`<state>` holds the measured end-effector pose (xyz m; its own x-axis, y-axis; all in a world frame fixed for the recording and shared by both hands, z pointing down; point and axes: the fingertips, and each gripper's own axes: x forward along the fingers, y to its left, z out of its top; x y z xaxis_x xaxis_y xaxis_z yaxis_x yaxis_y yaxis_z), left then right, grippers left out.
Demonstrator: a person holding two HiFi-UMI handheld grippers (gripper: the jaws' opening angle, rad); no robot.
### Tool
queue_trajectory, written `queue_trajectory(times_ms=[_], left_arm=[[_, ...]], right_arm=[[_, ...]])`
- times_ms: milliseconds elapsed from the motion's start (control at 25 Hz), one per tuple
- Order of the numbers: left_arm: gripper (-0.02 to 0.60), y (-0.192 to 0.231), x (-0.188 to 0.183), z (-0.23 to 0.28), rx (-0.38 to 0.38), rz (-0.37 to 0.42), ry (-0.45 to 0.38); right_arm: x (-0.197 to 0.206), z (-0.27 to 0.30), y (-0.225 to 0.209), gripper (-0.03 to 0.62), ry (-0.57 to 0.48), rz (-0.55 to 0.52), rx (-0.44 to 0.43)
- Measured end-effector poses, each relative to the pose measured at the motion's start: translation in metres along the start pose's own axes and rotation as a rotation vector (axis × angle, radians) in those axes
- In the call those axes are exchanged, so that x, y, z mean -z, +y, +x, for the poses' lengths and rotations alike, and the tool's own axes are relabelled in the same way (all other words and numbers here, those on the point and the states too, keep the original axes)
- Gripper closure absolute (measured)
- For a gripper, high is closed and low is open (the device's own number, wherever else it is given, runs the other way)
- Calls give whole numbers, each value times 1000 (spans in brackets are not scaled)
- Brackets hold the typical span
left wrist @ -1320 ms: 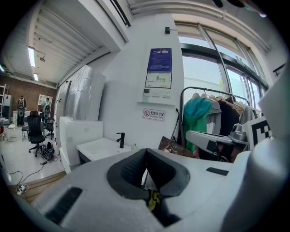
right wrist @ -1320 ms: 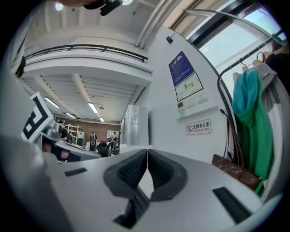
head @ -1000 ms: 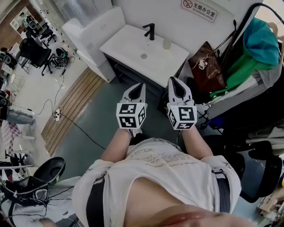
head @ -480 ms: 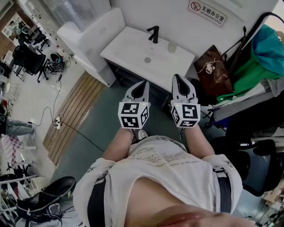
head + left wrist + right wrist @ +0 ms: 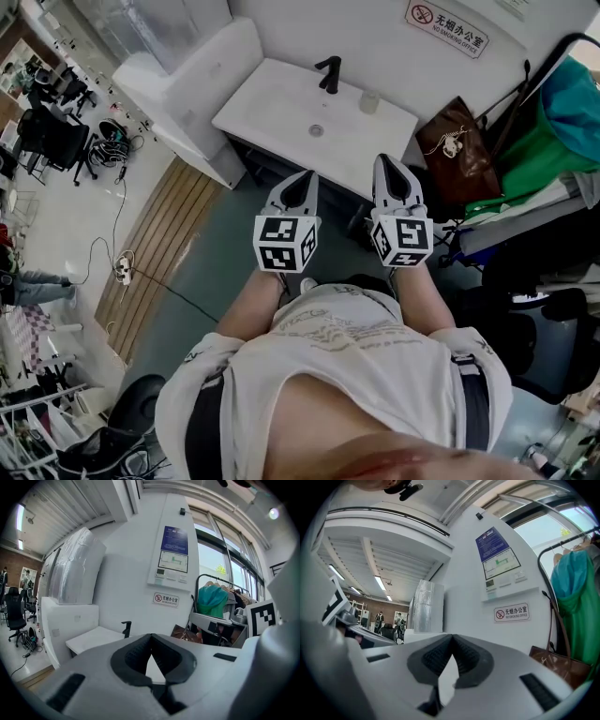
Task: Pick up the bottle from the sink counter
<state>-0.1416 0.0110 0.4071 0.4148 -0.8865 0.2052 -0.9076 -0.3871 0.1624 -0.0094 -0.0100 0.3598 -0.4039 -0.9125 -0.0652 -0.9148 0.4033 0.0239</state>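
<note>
A small translucent bottle [image 5: 370, 101] stands on the white sink counter [image 5: 281, 108], just right of the black faucet [image 5: 330, 73]. My left gripper [image 5: 305, 175] and right gripper [image 5: 388, 160] are held side by side in front of the person's chest, pointing at the counter and well short of it. Both are shut with nothing between their jaws. In the left gripper view, the left gripper [image 5: 151, 637] has the faucet [image 5: 126, 628] and counter [image 5: 91, 640] beyond it; the bottle is hidden there. The right gripper [image 5: 451, 637] faces the white wall.
A brown bag [image 5: 459, 150] leans right of the sink, beside a rack of green and teal clothes [image 5: 553, 131]. A white cabinet [image 5: 187, 75] adjoins the counter's left. A no-smoking sign [image 5: 446, 26] hangs above. Office chairs [image 5: 56, 141] and floor cables [image 5: 122, 267] lie far left.
The person has moved a little toward the sink, and the chair at the lower left has slid out of view. Both grippers remain shut, side by side.
</note>
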Motion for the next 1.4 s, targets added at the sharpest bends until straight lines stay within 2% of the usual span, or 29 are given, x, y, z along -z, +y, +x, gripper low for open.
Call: queue_trajectory(times_ms=[320, 880, 1160, 1400], left_arm=[[561, 3, 0, 42, 33, 22, 37], [561, 19, -29, 144, 14, 58, 51], [561, 20, -32, 191, 12, 60, 86], [561, 18, -32, 227, 0, 54, 108]], right_arm=[[15, 21, -29, 569, 20, 19, 34], [22, 110, -86, 569, -6, 29, -37], [34, 145, -120, 569, 9, 58, -36], [35, 164, -128, 569, -109, 26, -164]])
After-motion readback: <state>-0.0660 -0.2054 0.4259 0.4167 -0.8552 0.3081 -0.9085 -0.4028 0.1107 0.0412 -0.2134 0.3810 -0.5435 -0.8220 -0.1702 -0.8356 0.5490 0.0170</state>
